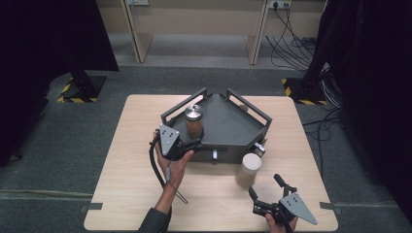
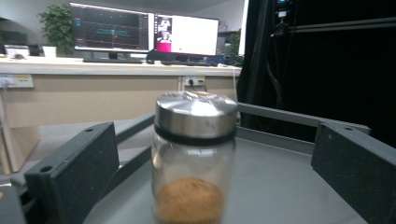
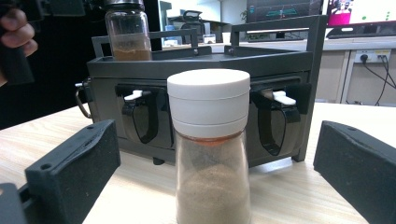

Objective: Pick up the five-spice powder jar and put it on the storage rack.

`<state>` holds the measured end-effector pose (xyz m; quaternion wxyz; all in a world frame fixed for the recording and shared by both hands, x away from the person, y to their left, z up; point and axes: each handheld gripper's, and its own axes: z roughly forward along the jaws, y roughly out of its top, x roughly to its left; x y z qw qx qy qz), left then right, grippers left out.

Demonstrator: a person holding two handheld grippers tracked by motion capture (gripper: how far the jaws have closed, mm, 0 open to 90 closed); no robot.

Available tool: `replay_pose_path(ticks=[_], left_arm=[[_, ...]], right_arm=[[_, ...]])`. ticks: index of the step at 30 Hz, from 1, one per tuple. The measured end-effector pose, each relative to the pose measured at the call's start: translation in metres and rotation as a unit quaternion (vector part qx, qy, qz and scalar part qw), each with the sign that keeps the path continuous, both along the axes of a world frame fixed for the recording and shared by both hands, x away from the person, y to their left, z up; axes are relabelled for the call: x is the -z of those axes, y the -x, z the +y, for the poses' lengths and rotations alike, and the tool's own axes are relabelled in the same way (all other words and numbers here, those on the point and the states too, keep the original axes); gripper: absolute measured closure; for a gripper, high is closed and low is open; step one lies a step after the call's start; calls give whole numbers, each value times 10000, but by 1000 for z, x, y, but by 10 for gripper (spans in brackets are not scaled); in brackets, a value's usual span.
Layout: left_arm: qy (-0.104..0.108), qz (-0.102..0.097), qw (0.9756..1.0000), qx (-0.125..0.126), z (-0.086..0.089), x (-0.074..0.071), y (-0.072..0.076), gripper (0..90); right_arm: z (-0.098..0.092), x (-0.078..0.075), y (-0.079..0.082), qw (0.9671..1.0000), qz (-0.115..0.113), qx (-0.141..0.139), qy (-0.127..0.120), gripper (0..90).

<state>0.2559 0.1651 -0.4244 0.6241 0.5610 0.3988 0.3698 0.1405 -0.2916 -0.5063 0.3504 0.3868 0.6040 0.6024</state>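
High view shows the left gripper [image 1: 192, 141] with fingers spread around the steel-capped jar [image 1: 194, 120] at the rack's [image 1: 233, 127] nine o'clock edge, while the right gripper [image 1: 265, 187], fingers also apart, should advance squarely toward the white-capped jar [image 1: 249, 170] on the counter [image 1: 126, 160] before closing.

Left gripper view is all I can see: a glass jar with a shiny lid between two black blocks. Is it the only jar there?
Observer: No. A white-lidded jar stands on the wooden table, just in front of the dark tray.
Operator: Is anything holding that one?
Observer: No. The right gripper points its open jaws at it without touching the glass.
Operator: Where on the tray is my jar?
Observer: The steel-lidded jar stands near the tray's left front corner, and a hand holds the left gripper up to it.
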Motion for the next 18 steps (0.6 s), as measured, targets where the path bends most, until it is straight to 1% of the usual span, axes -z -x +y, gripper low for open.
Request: replay_pose_path(ticks=[4,5,10,16,18], left_arm=[[33,-28,10000,37,2,8,11,3],[65,-34,10000,46,3,11,15,3],[79,-110,9998,139,5,26,32,3],[45,-172,9996,232,5,41,50,3],[1,-200,9995,257,5,45,56,3]], right_arm=[[0,0,0,10000,1,-2,-3,7],[0,0,0,10000,1,2,0,7],[1,0,0,10000,5,-3,13,7],[0,0,0,10000,5,-2,9,7],[0,0,0,10000,1,-1,8,7]])
